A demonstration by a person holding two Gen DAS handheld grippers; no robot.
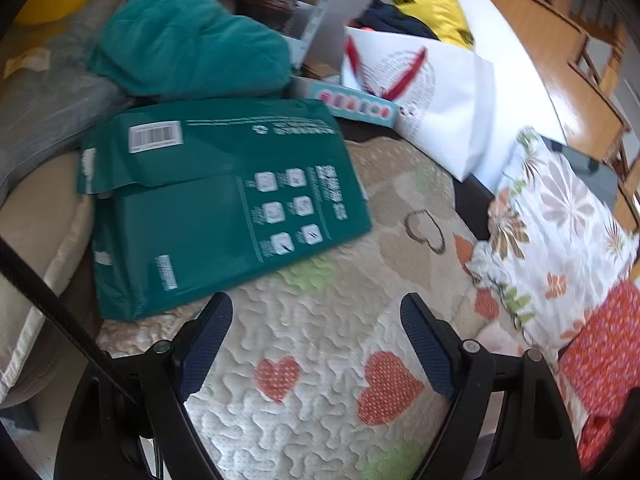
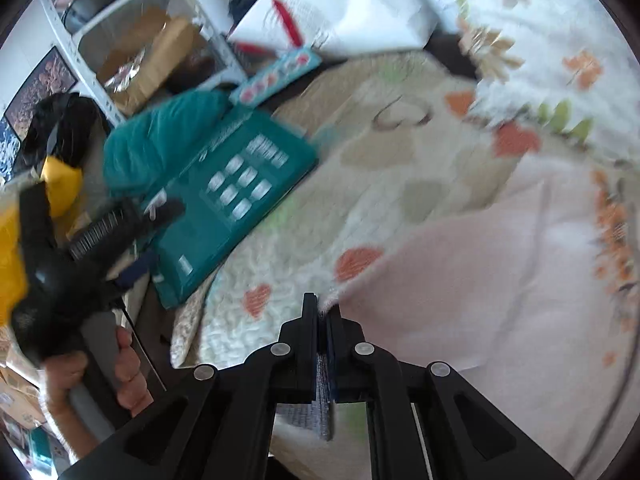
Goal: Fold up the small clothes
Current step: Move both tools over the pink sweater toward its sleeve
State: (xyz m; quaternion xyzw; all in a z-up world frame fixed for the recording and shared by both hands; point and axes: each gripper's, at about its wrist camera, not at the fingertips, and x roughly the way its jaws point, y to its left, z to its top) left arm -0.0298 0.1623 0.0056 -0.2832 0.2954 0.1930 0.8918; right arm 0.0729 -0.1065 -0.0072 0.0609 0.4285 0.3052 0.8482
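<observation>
Both claws differ: right claw pinching pale pink garment edge, left claw spread w/ nothing between.

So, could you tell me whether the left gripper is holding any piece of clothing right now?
No, the left gripper has its fingers spread wide over the bare heart-patterned quilt, with nothing between them.

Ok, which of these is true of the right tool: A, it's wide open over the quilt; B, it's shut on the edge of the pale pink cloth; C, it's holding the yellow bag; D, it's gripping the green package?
B: in the right wrist view the right tool has its fingers pressed together on the edge of the pale pink cloth, well away from the green package.
</observation>
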